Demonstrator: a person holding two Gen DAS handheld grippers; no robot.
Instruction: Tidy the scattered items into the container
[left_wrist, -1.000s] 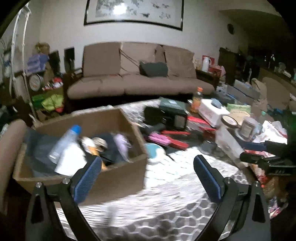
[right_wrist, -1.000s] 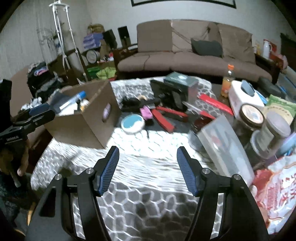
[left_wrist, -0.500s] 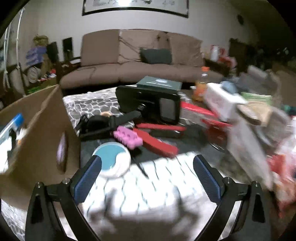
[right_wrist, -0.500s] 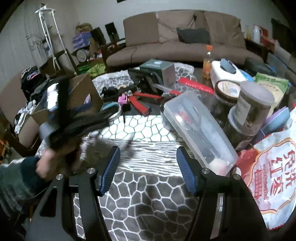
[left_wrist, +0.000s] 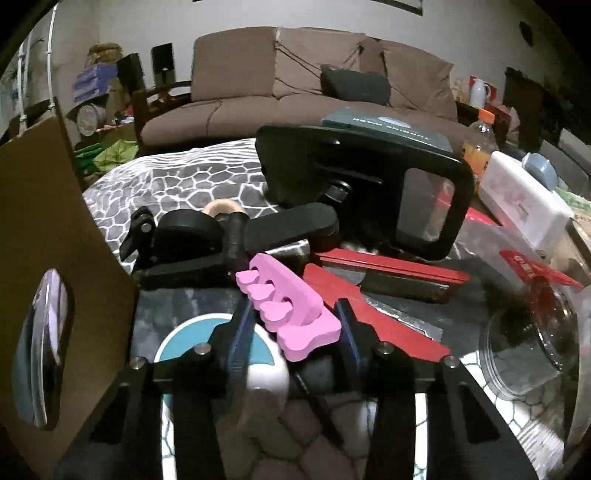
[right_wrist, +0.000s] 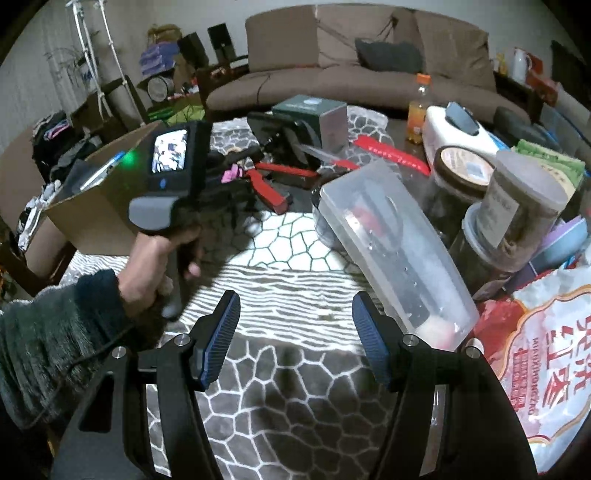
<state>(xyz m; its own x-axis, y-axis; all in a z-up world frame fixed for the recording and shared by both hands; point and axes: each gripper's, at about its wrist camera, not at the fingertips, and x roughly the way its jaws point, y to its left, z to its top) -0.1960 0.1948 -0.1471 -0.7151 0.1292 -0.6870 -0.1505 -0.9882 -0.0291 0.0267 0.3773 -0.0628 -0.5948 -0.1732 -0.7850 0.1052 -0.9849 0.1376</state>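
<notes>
My left gripper (left_wrist: 293, 328) is shut on a pink foam toe separator (left_wrist: 286, 308), which lies among clutter on the table. The cardboard box (left_wrist: 55, 240) stands close on its left; the box also shows in the right wrist view (right_wrist: 99, 206) with several items inside. A round teal-and-white case (left_wrist: 207, 339) lies just under the left fingers. My right gripper (right_wrist: 295, 332) is open and empty above the patterned cloth, to the right of the hand holding the left gripper (right_wrist: 166, 221).
A black clamp stand (left_wrist: 207, 240), a black holder (left_wrist: 369, 192), red tools (left_wrist: 388, 273) and a green box (left_wrist: 388, 129) crowd the table middle. A clear plastic box (right_wrist: 391, 251), jars (right_wrist: 517, 214), a snack bag (right_wrist: 546, 358) and a bottle (right_wrist: 419, 107) fill the right side.
My left gripper moved forward from the box to the clutter and closed on the pink toe separator. The right gripper stayed open and shifted a little.
</notes>
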